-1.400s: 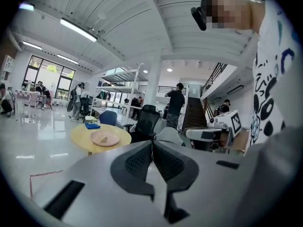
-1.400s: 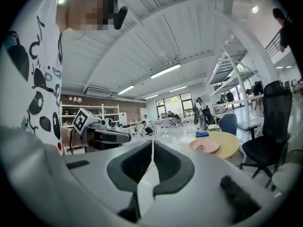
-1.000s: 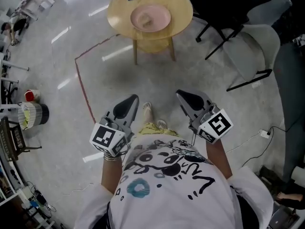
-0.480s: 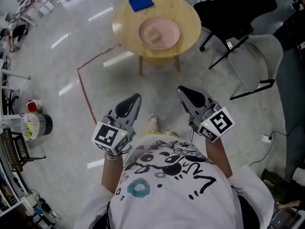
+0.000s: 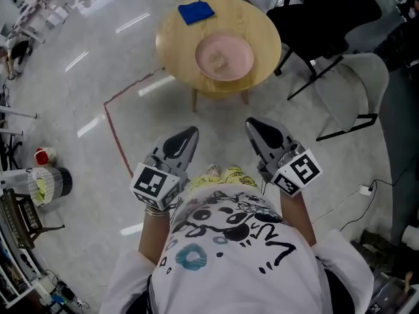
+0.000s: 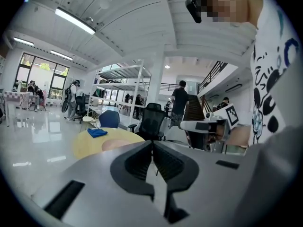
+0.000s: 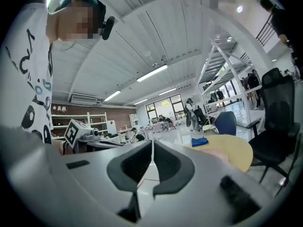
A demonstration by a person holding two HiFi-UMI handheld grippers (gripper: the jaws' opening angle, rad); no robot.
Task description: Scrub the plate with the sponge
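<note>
Head view: the round wooden table (image 5: 173, 38) stands in the upper middle of the frame. The pink plate (image 5: 226, 56) sits on its right half. The blue sponge (image 5: 196, 12) lies apart from the plate, near the table's upper left edge. Both are well apart from the tools.

The left gripper (image 5: 187, 136) and the right gripper (image 5: 255, 128) are held side by side in the lower middle, pointing toward the table. Each has its jaws pressed together with nothing between them.

A stretch of glossy grey floor (image 5: 78, 103) lies between the grippers and the table. A black office chair (image 5: 321, 12) stands close to the table's right side, with a grey chair (image 5: 357, 77) just below it at the right of the frame. A red tape line (image 5: 112, 120) runs across the floor from the table's left down toward the left gripper. At the left edge stand a small bin (image 5: 51, 183) and a red cup-like thing (image 5: 43, 156). A white cable (image 5: 340, 198) trails at the lower right.

Seen from the left gripper view, the room is a large bright hall. It has a white ribbed ceiling with strip lights (image 6: 75, 21), a white shelving rack (image 6: 124, 77), a staircase (image 6: 210, 77) and a blue chair (image 6: 110, 119). Several people stand in the background.
</note>
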